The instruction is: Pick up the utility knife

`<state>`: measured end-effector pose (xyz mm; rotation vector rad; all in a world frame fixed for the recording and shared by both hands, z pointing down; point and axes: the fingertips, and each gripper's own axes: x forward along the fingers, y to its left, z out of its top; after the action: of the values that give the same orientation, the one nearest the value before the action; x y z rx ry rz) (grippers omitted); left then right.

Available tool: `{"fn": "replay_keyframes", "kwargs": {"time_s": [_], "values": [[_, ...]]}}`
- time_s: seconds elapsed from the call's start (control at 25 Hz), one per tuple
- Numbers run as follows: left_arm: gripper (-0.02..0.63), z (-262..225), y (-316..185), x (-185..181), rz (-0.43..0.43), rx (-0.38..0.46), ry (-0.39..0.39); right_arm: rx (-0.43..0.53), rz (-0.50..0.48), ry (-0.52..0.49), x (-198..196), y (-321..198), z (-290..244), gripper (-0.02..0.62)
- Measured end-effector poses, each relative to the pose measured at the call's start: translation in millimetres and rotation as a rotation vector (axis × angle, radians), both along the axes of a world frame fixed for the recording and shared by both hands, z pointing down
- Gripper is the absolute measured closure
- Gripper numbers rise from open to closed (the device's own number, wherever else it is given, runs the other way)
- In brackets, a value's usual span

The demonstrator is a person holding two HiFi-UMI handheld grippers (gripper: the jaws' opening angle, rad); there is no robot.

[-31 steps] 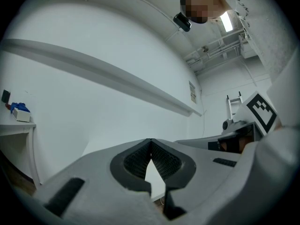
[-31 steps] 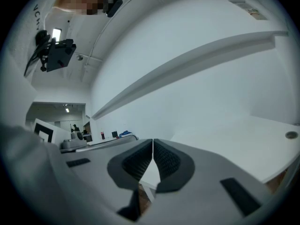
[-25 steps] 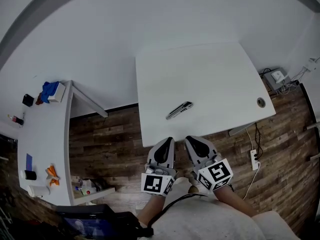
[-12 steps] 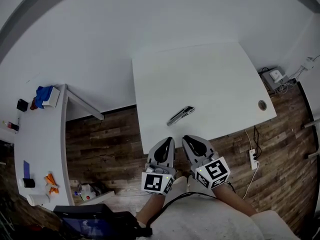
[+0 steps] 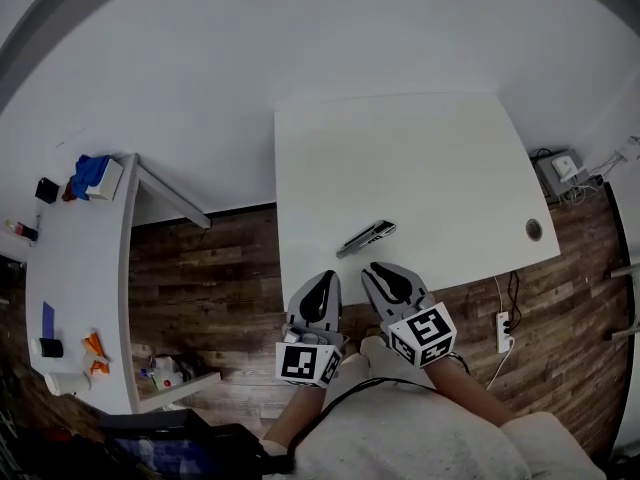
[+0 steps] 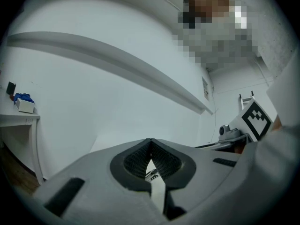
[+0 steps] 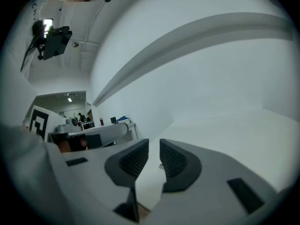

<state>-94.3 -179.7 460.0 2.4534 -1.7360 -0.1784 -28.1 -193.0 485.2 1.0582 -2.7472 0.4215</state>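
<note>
The utility knife (image 5: 366, 237), grey and dark, lies slantwise on the white table (image 5: 430, 158) near its front edge. Both grippers hover side by side just short of that edge. My left gripper (image 5: 323, 280) is shut and empty, its tips touching. In the left gripper view (image 6: 150, 143) a bit of the knife (image 6: 152, 174) shows through the gap below the tips. My right gripper (image 5: 378, 269) is nearest the knife. Its jaws are opening with a narrow gap in the right gripper view (image 7: 154, 149) and nothing between them. A sliver of the knife (image 7: 161, 166) shows ahead.
A white side desk (image 5: 75, 268) at the left carries a blue cloth (image 5: 90, 174) and small items. The table has a cable hole (image 5: 534, 230) at its right corner. A power strip (image 5: 503, 332) lies on the wooden floor. A white wall stands behind the table.
Both grippers have drawn nearer to the table's front edge and the knife. The right gripper's jaws have started to part.
</note>
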Motion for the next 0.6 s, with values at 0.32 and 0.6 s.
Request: {"fn": "replay_keyframes", "kwargs": {"time_s": [0.32, 0.6], "values": [[0.603, 12, -17, 1, -0.061, -0.03, 0.018, -0.037, -0.164, 0.08, -2, -26, 24, 0.488], [0.603, 33, -26, -2, -0.111, -0.067, 0.026, -0.047, -0.342, 0.201, -3, -53, 50, 0.446]]}}
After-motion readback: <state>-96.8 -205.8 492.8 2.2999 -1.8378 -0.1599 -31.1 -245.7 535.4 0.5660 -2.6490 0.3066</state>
